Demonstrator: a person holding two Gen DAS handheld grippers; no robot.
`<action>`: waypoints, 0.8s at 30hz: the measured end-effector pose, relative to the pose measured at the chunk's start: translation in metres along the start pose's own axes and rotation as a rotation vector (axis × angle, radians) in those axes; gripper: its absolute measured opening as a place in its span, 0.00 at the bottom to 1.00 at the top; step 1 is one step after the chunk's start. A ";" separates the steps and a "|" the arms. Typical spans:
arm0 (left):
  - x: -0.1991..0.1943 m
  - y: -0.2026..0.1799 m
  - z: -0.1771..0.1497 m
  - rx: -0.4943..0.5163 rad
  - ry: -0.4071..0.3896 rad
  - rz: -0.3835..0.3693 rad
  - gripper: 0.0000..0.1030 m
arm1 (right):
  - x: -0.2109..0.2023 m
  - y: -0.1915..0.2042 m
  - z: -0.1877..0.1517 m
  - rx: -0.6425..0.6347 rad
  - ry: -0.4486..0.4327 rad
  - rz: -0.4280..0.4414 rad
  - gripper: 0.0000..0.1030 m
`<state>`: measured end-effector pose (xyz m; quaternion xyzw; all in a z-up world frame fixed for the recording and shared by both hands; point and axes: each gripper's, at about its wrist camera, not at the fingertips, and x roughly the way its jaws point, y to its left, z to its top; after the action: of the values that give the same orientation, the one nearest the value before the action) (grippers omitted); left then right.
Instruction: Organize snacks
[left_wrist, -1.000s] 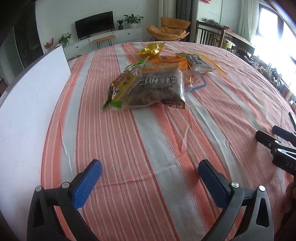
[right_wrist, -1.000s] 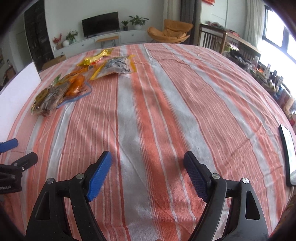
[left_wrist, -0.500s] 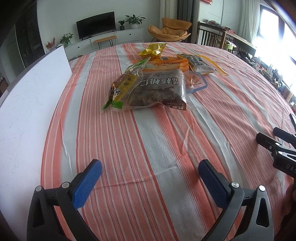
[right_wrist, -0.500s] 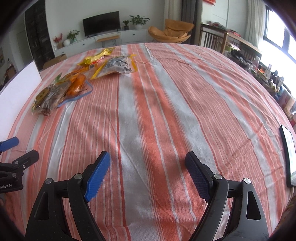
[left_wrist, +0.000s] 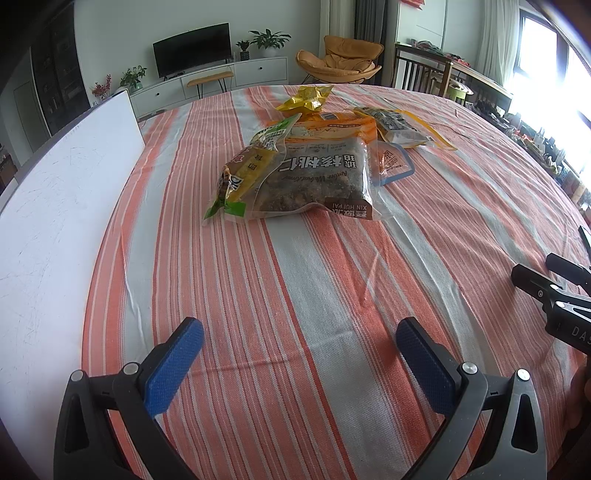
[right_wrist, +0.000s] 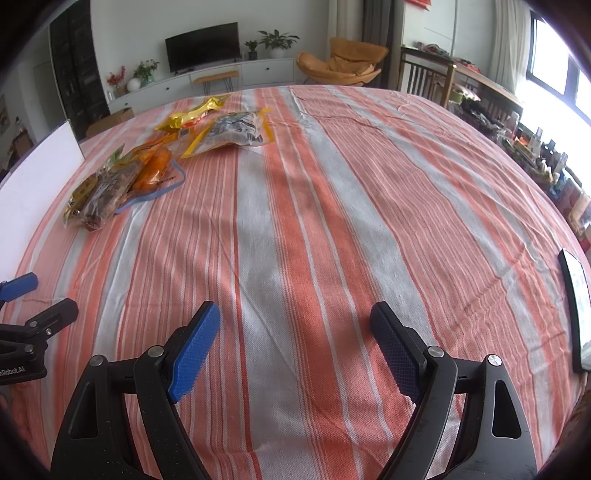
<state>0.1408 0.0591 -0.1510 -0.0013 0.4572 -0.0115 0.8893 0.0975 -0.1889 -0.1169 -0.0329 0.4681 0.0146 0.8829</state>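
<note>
A heap of snack bags lies on the striped tablecloth (left_wrist: 295, 295). In the left wrist view a clear walnut bag (left_wrist: 317, 181) is nearest, a yellow-green bag (left_wrist: 247, 170) leans on its left, an orange bag (left_wrist: 332, 129) lies behind, a gold bag (left_wrist: 306, 99) at the back, and a yellow-edged bag (left_wrist: 395, 125) to the right. My left gripper (left_wrist: 299, 354) is open and empty, short of the walnut bag. My right gripper (right_wrist: 291, 339) is open and empty over bare cloth; the heap (right_wrist: 122, 181) is far to its left.
A white board (left_wrist: 55, 206) lies along the left side of the table. A dark tablet (right_wrist: 576, 306) lies at the right table edge. Chairs, a TV stand and a cluttered sideboard stand beyond the table.
My left gripper has moved a little closer to the snack heap. My right gripper has barely moved. Both stay open.
</note>
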 end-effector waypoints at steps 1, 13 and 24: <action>0.000 0.000 0.000 0.000 0.000 0.000 1.00 | 0.000 0.000 0.000 0.000 0.000 0.000 0.83; 0.001 0.000 0.000 -0.004 -0.001 0.004 1.00 | 0.000 0.000 0.000 0.001 0.000 0.000 0.84; -0.003 0.012 0.017 -0.042 0.106 -0.032 0.99 | 0.000 0.000 0.000 0.002 0.000 0.001 0.84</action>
<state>0.1530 0.0710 -0.1387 -0.0267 0.5038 -0.0160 0.8633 0.0978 -0.1891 -0.1168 -0.0319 0.4680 0.0145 0.8830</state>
